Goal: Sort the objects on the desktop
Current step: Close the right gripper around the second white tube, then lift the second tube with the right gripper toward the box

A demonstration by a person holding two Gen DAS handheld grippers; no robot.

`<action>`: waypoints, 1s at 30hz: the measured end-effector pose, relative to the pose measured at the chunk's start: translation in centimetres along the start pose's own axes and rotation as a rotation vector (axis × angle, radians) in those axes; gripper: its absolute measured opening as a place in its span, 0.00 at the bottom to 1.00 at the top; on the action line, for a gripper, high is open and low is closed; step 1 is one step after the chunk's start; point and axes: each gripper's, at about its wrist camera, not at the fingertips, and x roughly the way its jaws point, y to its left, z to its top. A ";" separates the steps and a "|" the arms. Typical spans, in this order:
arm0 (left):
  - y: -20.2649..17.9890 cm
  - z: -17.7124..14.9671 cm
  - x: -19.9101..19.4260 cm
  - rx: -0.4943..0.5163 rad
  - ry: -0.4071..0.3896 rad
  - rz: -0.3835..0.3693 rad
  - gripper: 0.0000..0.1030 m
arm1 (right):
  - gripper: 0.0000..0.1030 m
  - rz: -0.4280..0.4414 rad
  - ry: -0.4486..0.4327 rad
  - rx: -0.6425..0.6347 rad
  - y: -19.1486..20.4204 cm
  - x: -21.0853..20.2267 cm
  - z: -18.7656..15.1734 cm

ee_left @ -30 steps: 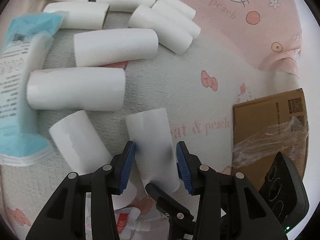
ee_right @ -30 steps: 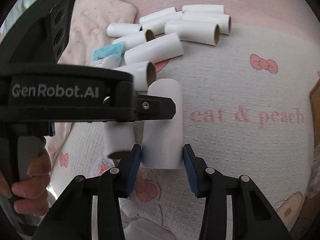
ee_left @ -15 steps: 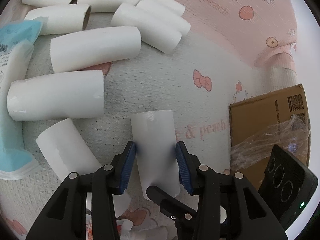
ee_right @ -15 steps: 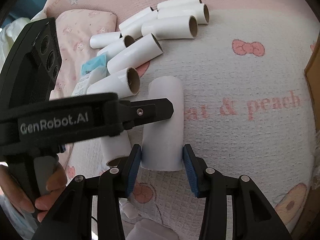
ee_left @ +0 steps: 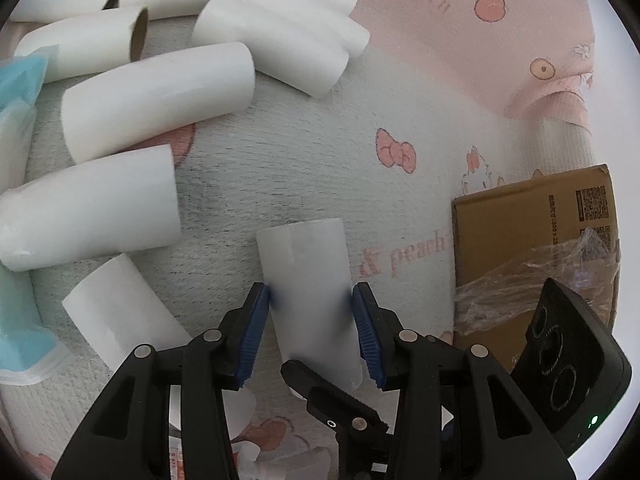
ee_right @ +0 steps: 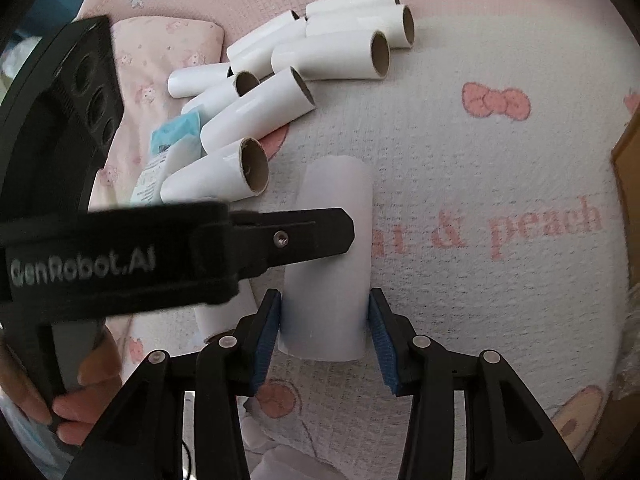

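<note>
One white paper roll [ee_left: 310, 292] is gripped from both sides above a pink and white blanket. My left gripper [ee_left: 311, 312] is shut on it, blue pads against its sides. My right gripper [ee_right: 324, 320] is shut on the same roll [ee_right: 332, 240] at its near end. The left gripper's black finger crosses the roll in the right wrist view. Several more white rolls [ee_left: 156, 92] lie in a loose pile at the upper left; they also show in the right wrist view [ee_right: 280, 96].
A brown cardboard box [ee_left: 532, 232] with crinkled plastic wrap sits to the right on the blanket [ee_left: 312, 152]. A blue and white packet [ee_left: 16, 128] lies at the left edge beside the rolls. A pink cushion [ee_right: 160, 52] lies behind the pile.
Both grippers have carried the held roll to the right and up, away from the pile. The pile has slid left in the left wrist view. Both grips stay closed.
</note>
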 end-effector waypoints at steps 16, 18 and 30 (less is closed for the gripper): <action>-1.0 1.0 0.7 -0.040 0.067 0.027 0.50 | 0.40 -0.020 -0.015 0.000 -0.6 -0.6 0.4; -1.5 0.9 0.1 -0.021 0.049 0.028 0.50 | 0.40 -0.025 -0.032 -0.010 -0.4 -1.1 0.3; -5.2 1.8 -4.9 0.029 -0.022 -0.057 0.51 | 0.40 -0.043 -0.168 -0.063 0.3 -7.0 1.7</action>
